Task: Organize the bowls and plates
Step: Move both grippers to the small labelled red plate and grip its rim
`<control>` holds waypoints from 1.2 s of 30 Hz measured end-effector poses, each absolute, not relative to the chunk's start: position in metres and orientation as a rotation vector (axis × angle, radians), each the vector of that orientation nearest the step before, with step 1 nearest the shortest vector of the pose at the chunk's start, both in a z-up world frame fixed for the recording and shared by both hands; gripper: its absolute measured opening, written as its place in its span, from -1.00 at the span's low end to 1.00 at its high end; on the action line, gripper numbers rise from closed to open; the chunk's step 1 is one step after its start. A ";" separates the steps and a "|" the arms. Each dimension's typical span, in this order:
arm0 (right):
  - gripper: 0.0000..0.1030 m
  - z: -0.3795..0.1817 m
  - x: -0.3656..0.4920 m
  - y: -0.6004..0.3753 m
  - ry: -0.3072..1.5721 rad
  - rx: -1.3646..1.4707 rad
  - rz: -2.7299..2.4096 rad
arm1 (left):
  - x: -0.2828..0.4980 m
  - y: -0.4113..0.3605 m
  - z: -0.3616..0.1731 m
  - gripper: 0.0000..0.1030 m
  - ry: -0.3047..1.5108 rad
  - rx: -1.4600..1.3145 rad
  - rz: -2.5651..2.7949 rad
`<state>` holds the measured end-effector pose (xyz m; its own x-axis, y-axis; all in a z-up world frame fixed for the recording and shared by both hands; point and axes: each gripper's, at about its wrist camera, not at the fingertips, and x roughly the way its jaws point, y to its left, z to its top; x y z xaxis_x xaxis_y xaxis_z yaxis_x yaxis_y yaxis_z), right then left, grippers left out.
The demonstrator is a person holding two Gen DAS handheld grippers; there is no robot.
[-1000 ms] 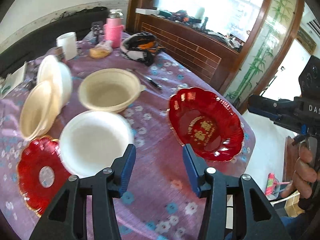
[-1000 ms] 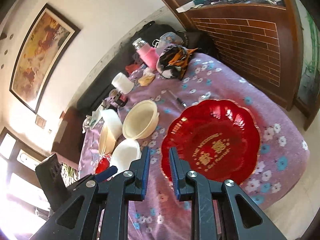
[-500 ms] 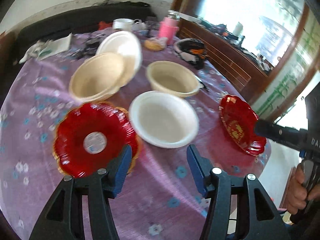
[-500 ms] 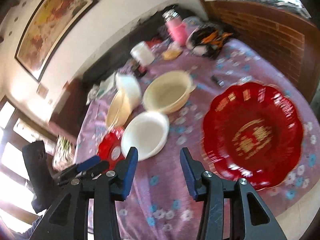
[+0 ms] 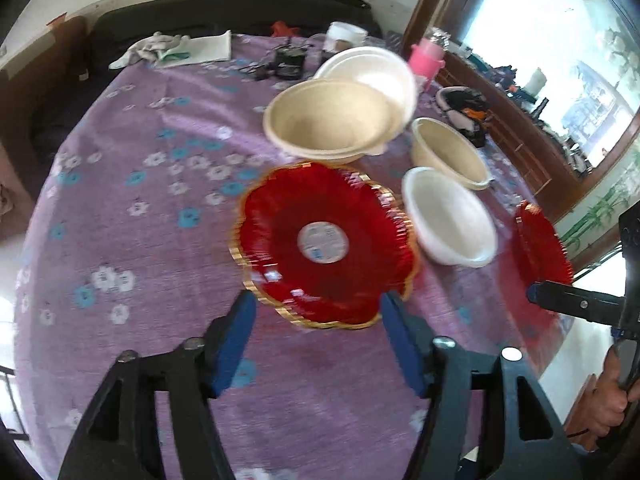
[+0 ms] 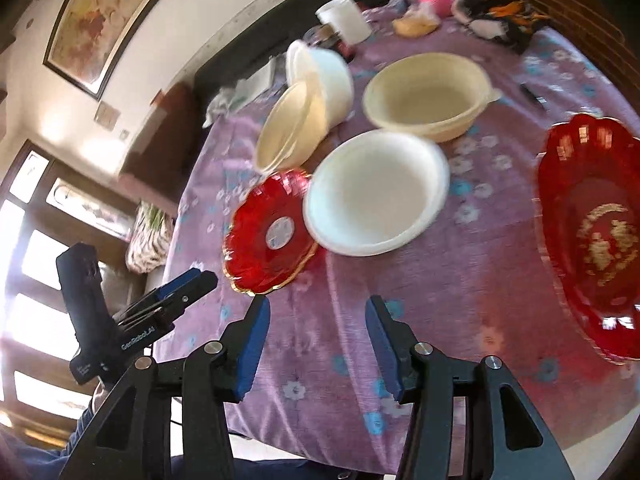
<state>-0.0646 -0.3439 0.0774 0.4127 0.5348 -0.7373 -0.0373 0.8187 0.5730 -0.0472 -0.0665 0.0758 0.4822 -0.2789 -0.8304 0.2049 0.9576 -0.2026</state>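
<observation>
Purple flowered cloth covers the bench (image 5: 132, 264), and the dishes sit spread across it. The left gripper (image 5: 318, 344) hangs above the near rim of the small red plate (image 5: 324, 240), jaws opening, nothing between them. The right gripper (image 6: 318, 344) is over bare cloth, jaws also opening and empty. Just beside the small red plate sits the white bowl (image 6: 376, 196), its rim overlapping the plate's edge in the right view; behind it the cream bowl (image 6: 428, 92). A tilted cream and white pair (image 5: 340, 116) leans behind the plate. The large red plate (image 6: 596, 236) lies apart at the bench's right edge.
</observation>
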 end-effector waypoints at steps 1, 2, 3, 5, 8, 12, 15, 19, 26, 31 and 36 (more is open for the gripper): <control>0.04 0.075 -0.063 -0.340 1.102 0.527 0.391 | -0.045 -0.062 0.076 0.35 1.027 -0.074 -0.293; 0.04 0.073 -0.061 -0.335 1.103 0.540 0.404 | -0.044 -0.058 0.075 0.35 1.032 -0.071 -0.297; 0.04 0.070 -0.059 -0.330 1.103 0.548 0.408 | -0.042 -0.053 0.075 0.35 1.040 -0.071 -0.302; 0.03 0.066 -0.054 -0.320 1.111 0.567 0.415 | -0.037 -0.044 0.074 0.35 1.050 -0.076 -0.304; 0.01 0.058 -0.045 -0.306 1.117 0.610 0.418 | -0.027 -0.033 0.071 0.35 1.058 -0.053 -0.280; -0.22 0.044 -0.034 -0.289 1.148 0.646 0.393 | -0.004 -0.025 0.061 0.35 1.106 -0.038 -0.302; -0.59 0.034 -0.029 -0.282 1.184 0.650 0.366 | 0.014 -0.024 0.056 0.27 1.129 -0.014 -0.330; -0.61 0.024 -0.026 -0.280 1.209 0.675 0.331 | 0.043 -0.024 0.047 0.19 1.161 -0.015 -0.368; -0.60 0.019 -0.021 -0.287 1.209 0.716 0.299 | 0.089 -0.045 0.031 0.17 1.198 0.042 -0.431; -0.60 0.014 -0.012 -0.287 1.211 0.721 0.268 | 0.110 -0.061 0.018 -0.49 1.225 0.048 -0.476; -0.62 0.006 -0.004 -0.289 1.226 0.721 0.256 | 0.109 -0.068 0.017 -0.58 1.219 0.049 -0.500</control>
